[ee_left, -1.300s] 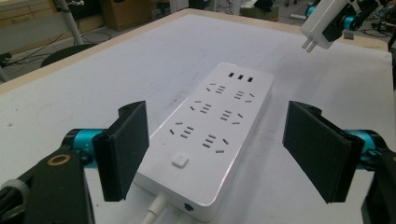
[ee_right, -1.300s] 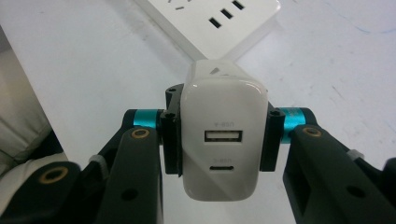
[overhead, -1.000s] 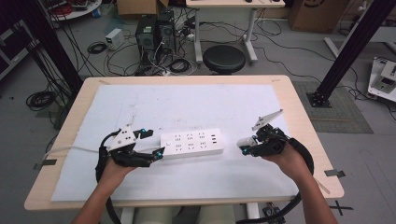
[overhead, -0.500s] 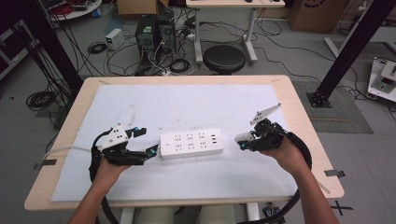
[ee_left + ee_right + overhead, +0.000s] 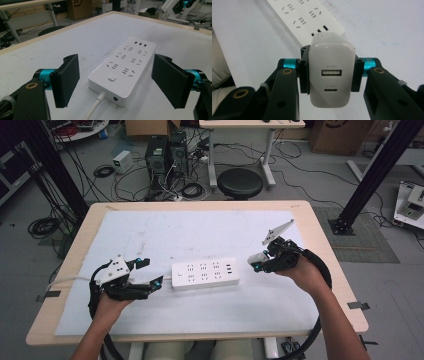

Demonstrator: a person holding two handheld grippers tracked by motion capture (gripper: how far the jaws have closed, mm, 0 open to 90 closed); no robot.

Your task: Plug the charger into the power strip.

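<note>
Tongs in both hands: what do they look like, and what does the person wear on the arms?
Both tongs, left and right, are black-framed, with flat black pads and teal collars behind them. Brass-ringed screw holes mark the right one's links. Each carries a light grey plate on top and trails a thick black cable. The forearms are bare; no sleeves in view.
</note>
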